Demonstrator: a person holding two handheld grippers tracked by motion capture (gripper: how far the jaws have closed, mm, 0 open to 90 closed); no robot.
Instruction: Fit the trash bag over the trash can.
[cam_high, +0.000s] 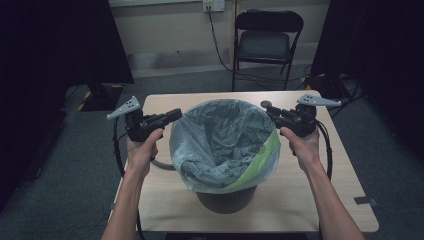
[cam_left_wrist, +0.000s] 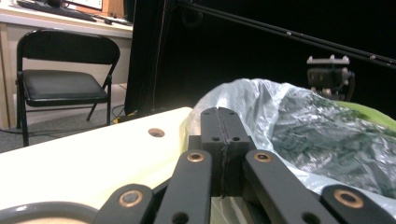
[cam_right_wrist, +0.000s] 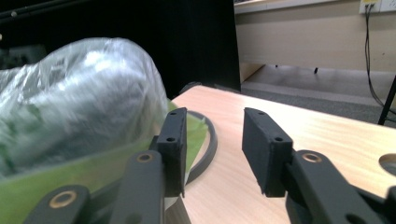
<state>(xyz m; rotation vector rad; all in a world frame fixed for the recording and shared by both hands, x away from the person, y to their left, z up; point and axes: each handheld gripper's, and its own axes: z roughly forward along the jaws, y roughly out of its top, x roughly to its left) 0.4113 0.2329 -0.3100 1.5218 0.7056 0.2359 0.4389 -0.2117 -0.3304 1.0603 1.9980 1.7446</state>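
The room is dim, with dark curtains (cam_high: 55, 40) on both sides, a grey carpet floor (cam_high: 75, 200) and a pale back wall with a socket (cam_high: 213, 5) from which a cable hangs. A black folding chair (cam_high: 265, 37) stands against that wall, well behind the worktop (cam_high: 310, 200) — a light wooden top with rounded corners and a small round hole (cam_left_wrist: 156, 132) in it.

On the middle of the worktop stands a dark waste bin (cam_high: 226, 199), lined with a clear plastic bag (cam_high: 220, 140) that puffs up above the rim and folds over it; a green strip of the bag (cam_high: 260, 160) shows on the near right side. A dark ring (cam_right_wrist: 208, 144) lies on the worktop at the bin's foot, and the bag's bulge stands between the two tools.

The left tool (cam_high: 170, 116) is held just beside the bag's left edge, its jaws pressed fully together with nothing visible between them. The right tool (cam_high: 270, 111) is at the bag's right edge, jaws partly apart — the gap is empty, with one jaw right beside the green strip.
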